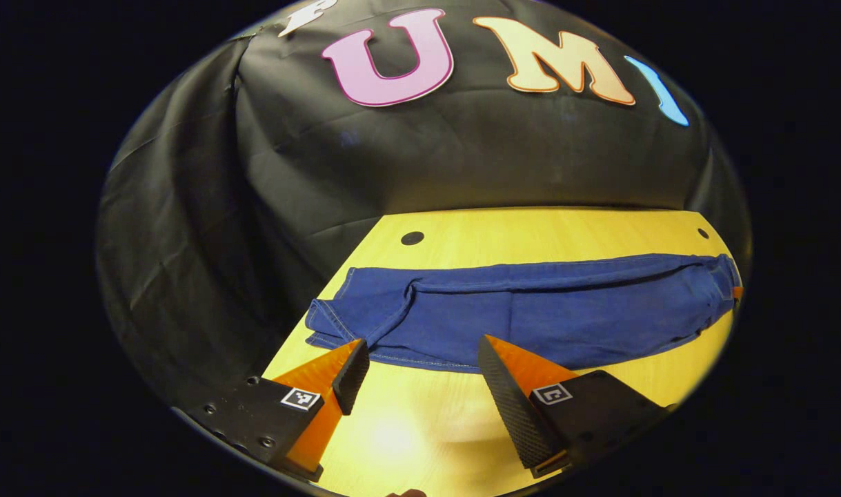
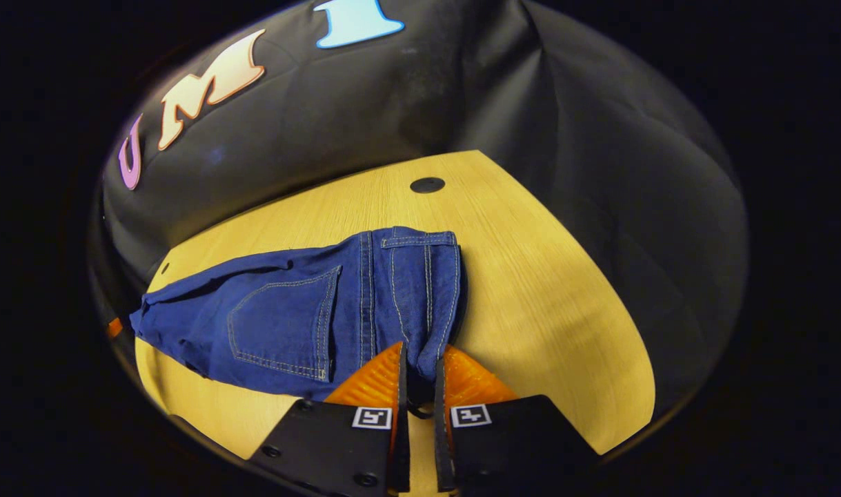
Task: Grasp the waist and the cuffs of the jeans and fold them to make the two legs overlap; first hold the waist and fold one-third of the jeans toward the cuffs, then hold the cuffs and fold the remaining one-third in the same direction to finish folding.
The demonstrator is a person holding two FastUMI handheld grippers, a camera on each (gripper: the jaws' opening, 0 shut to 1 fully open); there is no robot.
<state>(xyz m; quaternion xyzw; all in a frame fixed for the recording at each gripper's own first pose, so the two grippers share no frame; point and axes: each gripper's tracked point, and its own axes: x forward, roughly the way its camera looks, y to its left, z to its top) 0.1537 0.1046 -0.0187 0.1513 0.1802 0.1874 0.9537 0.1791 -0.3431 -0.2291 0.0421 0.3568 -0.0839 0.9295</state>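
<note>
Orange fingers with black pads sit at the bottom of both views. In the right gripper view, the right gripper (image 2: pixel 420 376) has its two fingers squeezed close together on the waist (image 2: pixel 420 290) of the jeans (image 2: pixel 303 310). A bit of blue cloth is pinched between the pads, right in the lower middle of the picture. A back pocket (image 2: pixel 282 331) shows left of that, and the legs run off to the far left edge.

In the left gripper view, the left gripper (image 1: pixel 420 359) has its fingers wide apart, with nothing between them. It hangs over the yellow wooden table (image 1: pixel 406 428), just in front of the jeans. The cuffs (image 1: pixel 330 321) lie at the middle left, near the left finger's tip. The jeans stretch across the middle of the picture, all the way to the right edge. The two legs look like they already lie one on top of the other, so the leg fold seems done. The waist fold looks like the next job.

What could go wrong? The right gripper holds just a small corner of the waist. If it lifts fast, the heavy cloth could slip out, or only the top layer could come up and the legs would slide apart. The cuffs sit close to the table's left edge. A hard pull could drag the whole pair crooked, and then the fold would not line up.
</note>
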